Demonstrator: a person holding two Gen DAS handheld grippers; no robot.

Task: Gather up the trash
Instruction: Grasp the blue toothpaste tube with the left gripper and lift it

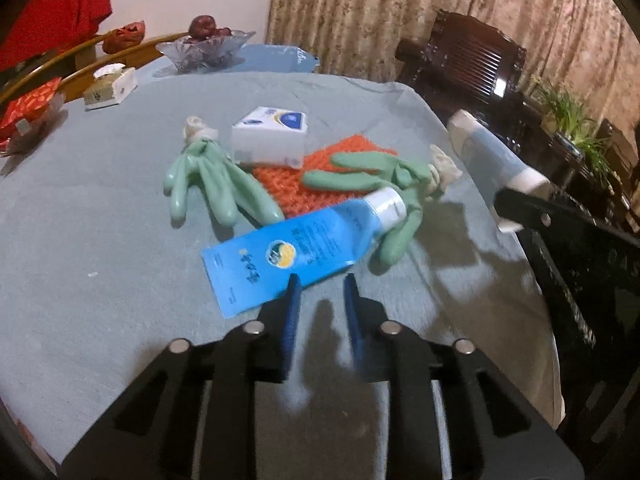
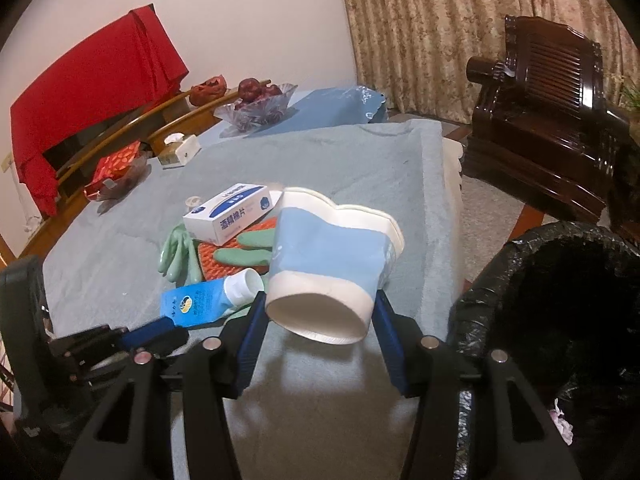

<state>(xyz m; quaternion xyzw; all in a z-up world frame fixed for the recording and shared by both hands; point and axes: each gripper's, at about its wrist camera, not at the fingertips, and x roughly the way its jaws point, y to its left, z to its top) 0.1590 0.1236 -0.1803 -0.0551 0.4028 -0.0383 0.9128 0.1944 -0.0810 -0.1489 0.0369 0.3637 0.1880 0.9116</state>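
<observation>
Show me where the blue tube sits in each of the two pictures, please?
Left wrist view: the blue tube lies at centre, just beyond the left gripper, its white cap on a green glove.
Right wrist view: the tube is lower left of centre, left of the cup that the right gripper holds.
Shared landmark: the white box lies beyond the tube in both.

Table cover: matt blue-grey cloth
Tube: glossy blue plastic
Gloves: smooth green rubber
Bin liner: shiny black plastic
</observation>
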